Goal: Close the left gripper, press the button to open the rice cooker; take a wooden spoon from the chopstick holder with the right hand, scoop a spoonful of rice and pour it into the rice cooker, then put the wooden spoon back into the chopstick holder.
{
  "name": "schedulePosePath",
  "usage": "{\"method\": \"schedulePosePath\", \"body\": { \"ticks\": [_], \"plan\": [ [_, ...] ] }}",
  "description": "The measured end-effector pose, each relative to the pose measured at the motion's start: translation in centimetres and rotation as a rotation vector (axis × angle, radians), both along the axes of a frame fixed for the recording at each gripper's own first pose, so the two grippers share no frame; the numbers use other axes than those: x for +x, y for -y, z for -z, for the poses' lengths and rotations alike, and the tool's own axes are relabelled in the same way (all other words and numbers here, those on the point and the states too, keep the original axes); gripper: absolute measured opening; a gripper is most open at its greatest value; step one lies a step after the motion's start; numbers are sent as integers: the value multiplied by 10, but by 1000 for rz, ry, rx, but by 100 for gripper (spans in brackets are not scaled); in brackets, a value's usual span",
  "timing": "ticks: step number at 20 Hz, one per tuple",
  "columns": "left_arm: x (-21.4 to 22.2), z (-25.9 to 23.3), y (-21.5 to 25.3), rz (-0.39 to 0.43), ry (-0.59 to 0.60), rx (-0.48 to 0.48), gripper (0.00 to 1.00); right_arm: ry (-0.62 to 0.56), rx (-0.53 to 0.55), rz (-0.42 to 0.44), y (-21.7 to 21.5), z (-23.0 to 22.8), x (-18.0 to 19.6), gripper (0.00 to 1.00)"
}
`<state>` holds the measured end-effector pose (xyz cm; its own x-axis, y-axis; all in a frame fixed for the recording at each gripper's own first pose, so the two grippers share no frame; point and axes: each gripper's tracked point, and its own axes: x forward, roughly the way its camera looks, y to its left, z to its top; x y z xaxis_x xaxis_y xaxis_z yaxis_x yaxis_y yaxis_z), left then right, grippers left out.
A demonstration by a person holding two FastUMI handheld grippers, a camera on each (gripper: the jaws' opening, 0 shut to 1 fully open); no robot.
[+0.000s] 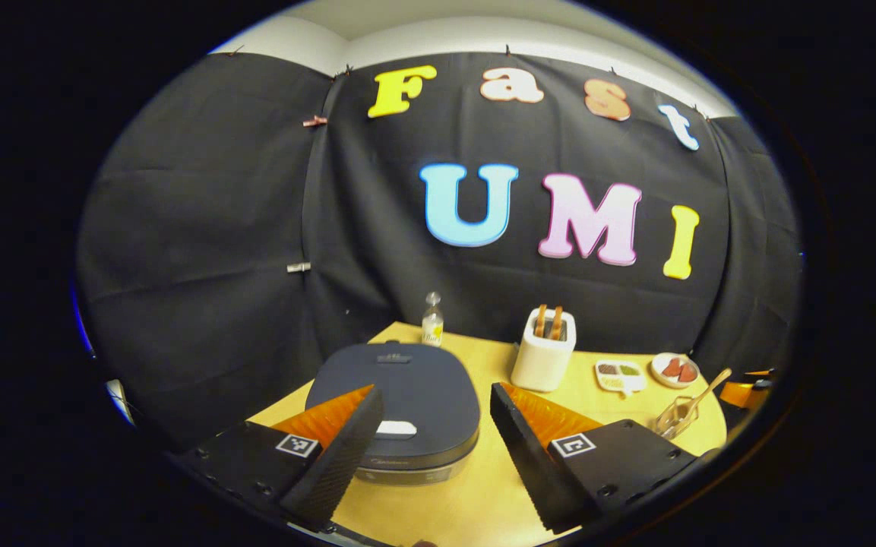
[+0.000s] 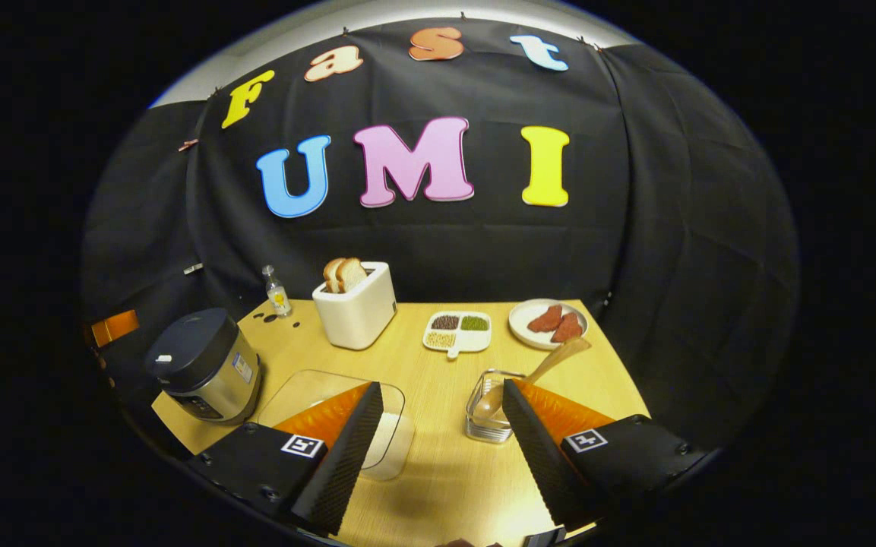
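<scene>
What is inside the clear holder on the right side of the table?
In the clear chopstick holder a wooden spoon stands tilted, its handle leaning out toward the plate. In the right gripper view, a finger of the hand-held gripper covers the holder's right part, hiding anything else inside.

toaster [image 2: 358, 308]: white, pretty far back on the desk [image 2: 438, 456], two bread slices poking out the top
bottle [image 2: 276, 292]: small clear one near the back left corner
divided dish [image 2: 458, 331]: right of the toaster, grains in its sections
round plate [image 2: 546, 323]: back right corner, reddish pieces on it
</scene>
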<state>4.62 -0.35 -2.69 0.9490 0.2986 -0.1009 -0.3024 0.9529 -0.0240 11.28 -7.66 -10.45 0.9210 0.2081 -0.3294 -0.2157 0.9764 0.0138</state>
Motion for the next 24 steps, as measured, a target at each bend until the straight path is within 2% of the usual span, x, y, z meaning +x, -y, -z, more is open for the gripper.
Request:
{"method": "schedulePosePath", "body": {
  "ticks": [1, 5, 11, 14, 18, 20, 24],
  "plan": [
    [-5, -11, 8, 11, 26, 6, 93, 45, 1, 11, -1, -18, -5, 99],
    [-33, -26, 36, 86, 67, 46, 96, 141, 13, 39, -13, -65, -50, 99],
    [-86, -16, 58, 214, 90, 22, 96, 199, -79, 104, -12, -64, -127, 99],
    [-105, -10, 44, 218, 92, 24, 95, 214, -83, 125, -19, -64, -140, 99],
    [-116, -10, 30, 206, 97, 32, 95, 225, -41, 105, -30, -72, -144, 99],
    [-119, -8, 30, 212, 95, 30, 95, 225, -60, 104, -31, -69, -145, 98],
    [-121, -4, 32, 233, 84, 20, 95, 211, -33, 108, -36, -69, -149, 99]
  ]
}}
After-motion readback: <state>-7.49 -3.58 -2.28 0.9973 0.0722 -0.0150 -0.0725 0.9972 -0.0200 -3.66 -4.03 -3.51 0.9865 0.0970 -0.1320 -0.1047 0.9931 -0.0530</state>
